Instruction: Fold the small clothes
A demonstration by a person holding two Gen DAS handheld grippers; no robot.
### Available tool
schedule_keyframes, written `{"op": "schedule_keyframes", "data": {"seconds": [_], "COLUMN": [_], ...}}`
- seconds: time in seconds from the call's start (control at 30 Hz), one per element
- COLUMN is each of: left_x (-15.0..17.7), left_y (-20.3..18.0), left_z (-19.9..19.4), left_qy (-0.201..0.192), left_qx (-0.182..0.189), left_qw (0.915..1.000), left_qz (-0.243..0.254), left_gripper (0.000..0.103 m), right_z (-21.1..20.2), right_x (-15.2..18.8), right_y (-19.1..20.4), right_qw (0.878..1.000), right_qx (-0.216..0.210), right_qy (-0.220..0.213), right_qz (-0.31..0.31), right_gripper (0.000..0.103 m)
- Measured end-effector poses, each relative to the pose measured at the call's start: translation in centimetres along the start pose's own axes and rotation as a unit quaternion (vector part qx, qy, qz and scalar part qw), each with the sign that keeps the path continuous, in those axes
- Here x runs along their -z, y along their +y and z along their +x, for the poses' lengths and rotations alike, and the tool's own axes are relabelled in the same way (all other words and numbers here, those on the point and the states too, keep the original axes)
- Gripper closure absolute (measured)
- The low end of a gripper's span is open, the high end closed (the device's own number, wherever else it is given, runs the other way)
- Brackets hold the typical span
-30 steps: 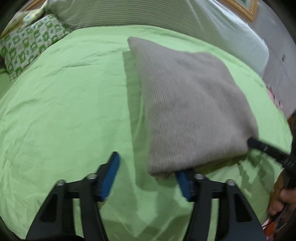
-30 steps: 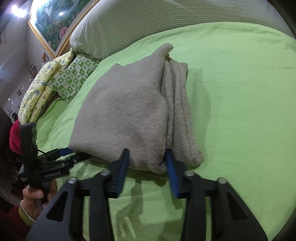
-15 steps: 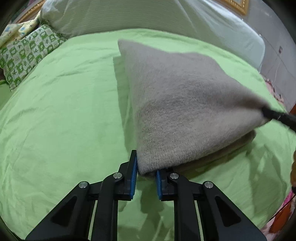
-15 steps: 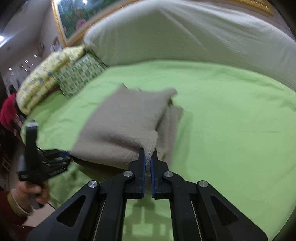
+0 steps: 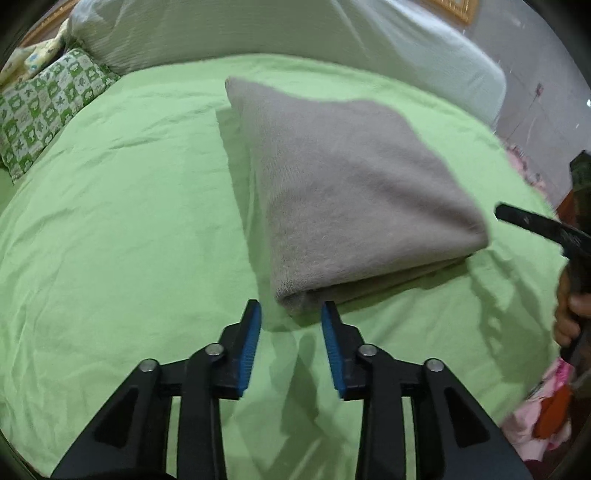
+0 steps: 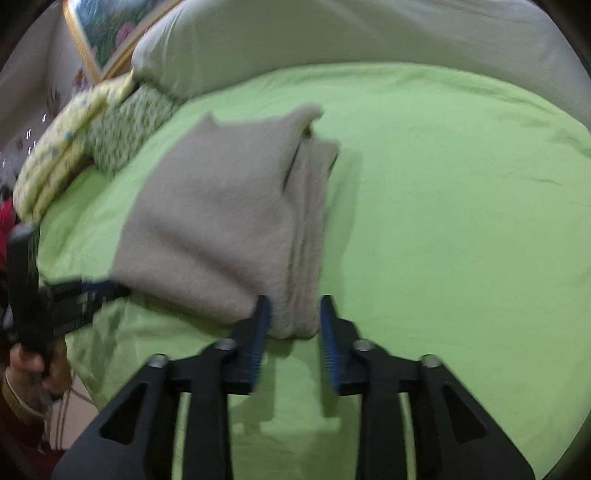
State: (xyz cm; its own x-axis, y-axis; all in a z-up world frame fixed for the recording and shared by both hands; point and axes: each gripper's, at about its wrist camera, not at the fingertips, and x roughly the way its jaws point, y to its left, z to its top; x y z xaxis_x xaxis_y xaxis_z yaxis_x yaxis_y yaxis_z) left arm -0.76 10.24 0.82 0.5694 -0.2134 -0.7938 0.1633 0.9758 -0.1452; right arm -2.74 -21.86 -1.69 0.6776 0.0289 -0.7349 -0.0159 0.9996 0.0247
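Observation:
A grey knitted garment [image 5: 351,192] lies folded in several layers on the green bedsheet [image 5: 110,221]. In the left wrist view its near corner sits just past my left gripper [image 5: 291,314]. The jaws are opening and the blue pads stand clear of the cloth. In the right wrist view the garment [image 6: 221,221] has its other near corner between the jaws of my right gripper [image 6: 294,310]. Those jaws are also opening, and the cloth lies loose between the pads. A person's hand [image 5: 569,314] holds the right tool, and another hand [image 6: 33,365] holds the left one.
A long striped bolster [image 5: 258,33] runs along the far side of the bed. A green patterned pillow [image 5: 40,110] and a yellow one [image 6: 55,158] lie at the far left. A framed picture [image 6: 107,33] hangs behind. Pink cloth [image 5: 546,413] lies off the bed's right edge.
A second ago both grippers stood open at the garment's near corners. Half a second ago they were shut on the raised corners. Now both have let go and the garment rests folded.

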Motion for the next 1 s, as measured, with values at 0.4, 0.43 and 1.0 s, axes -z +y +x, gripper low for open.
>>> {"op": "schedule_keyframes", "data": {"seconds": [0.4, 0.43, 1.0], "left_x": [-11.0, -11.4, -8.5], "left_y": [-0.5, -0.3, -1.7], "left_z": [4.2, 5.3, 2.6], "left_qy": [-0.052, -0.044, -0.056], "left_qx": [0.037, 0.031, -0.007], "left_qw": [0.9964, 0.997, 0.9973], "left_qz": [-0.056, -0.056, -0.047], "left_gripper": [0.047, 0.048, 0.041], "right_z": [6.3, 7.7, 5.4], "right_x": [-10.3, -10.8, -8.3], "right_y": [5.6, 5.9, 0.4], "right_qw": [0.992, 0.993, 0.995], "right_qx": [-0.076, -0.084, 0.025], "right_qy": [-0.082, -0.068, -0.069], "right_qz": [0.057, 0.054, 0.073], "right_gripper": [0.047, 0.047, 0.038]}}
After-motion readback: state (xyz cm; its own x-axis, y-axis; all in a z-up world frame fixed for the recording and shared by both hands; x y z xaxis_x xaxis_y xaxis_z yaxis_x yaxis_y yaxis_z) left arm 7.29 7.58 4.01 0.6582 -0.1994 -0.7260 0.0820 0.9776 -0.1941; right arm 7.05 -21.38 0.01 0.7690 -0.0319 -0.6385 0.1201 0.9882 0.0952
